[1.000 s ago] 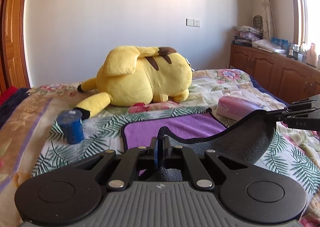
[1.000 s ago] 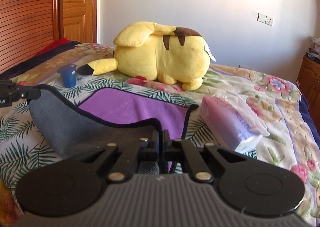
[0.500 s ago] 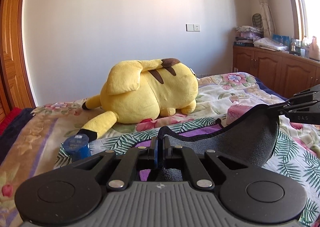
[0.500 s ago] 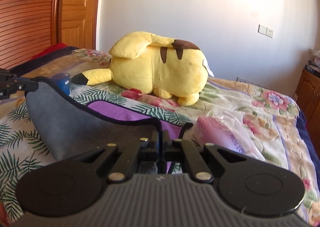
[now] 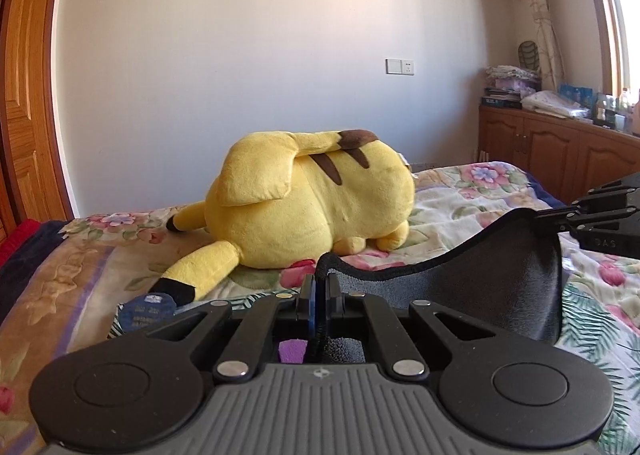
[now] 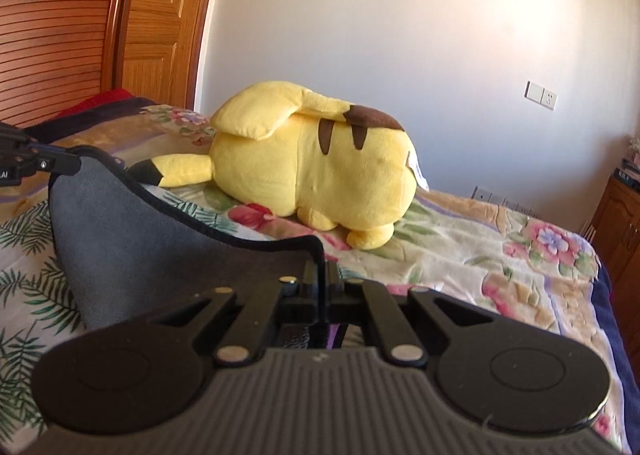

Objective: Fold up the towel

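The towel (image 5: 492, 295) is grey on one side and purple on the other, with a dark hem. It hangs lifted between my two grippers above the bed. My left gripper (image 5: 318, 287) is shut on one towel corner. My right gripper (image 6: 320, 279) is shut on the other corner; it also shows at the right edge of the left wrist view (image 5: 576, 215). In the right wrist view the towel (image 6: 132, 239) sags in a curve toward the left gripper (image 6: 60, 163) at the far left. A sliver of the purple side (image 5: 294, 351) shows under the left jaws.
A big yellow plush toy (image 5: 312, 207) lies on the floral bedspread (image 6: 500, 255) behind the towel. A blue cup (image 5: 150, 313) stands at the left. A wooden cabinet (image 5: 560, 159) with clutter stands on the right, a wooden door (image 6: 152, 23) on the left.
Both grippers have risen and carried the towel's near edge up and forward toward the plush. The purple face and the pink packet have dropped out of view.
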Demonstrator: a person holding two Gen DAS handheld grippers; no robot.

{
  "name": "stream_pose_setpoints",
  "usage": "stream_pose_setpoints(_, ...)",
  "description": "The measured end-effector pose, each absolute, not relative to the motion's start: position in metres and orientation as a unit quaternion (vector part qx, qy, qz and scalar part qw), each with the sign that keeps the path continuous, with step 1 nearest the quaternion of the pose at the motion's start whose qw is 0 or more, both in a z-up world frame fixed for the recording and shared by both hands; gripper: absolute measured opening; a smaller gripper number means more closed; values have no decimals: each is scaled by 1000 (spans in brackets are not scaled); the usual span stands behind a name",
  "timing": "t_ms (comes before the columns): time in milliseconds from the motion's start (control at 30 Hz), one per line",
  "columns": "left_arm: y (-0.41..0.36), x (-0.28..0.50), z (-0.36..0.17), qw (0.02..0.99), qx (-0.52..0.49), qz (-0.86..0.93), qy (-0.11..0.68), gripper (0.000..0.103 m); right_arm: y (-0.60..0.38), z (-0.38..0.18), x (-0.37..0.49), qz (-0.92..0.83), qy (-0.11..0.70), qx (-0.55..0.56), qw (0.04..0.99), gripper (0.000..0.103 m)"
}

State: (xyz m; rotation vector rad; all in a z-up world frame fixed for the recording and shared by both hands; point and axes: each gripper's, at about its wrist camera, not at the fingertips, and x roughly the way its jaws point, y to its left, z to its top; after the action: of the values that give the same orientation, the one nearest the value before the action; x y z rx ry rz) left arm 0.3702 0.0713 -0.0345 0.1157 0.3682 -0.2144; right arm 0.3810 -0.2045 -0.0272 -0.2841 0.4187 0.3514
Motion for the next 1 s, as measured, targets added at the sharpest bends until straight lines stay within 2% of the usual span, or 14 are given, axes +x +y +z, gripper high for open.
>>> stream_pose_setpoints(633,72,424,-53,977,57,-100,180,0,-201,-47,421,144,191,-152,959,3)
stream_pose_setpoints(1000,66,461,-81,971,73,-93,206,0,-191,-77,442,122,215,-170,954,3)
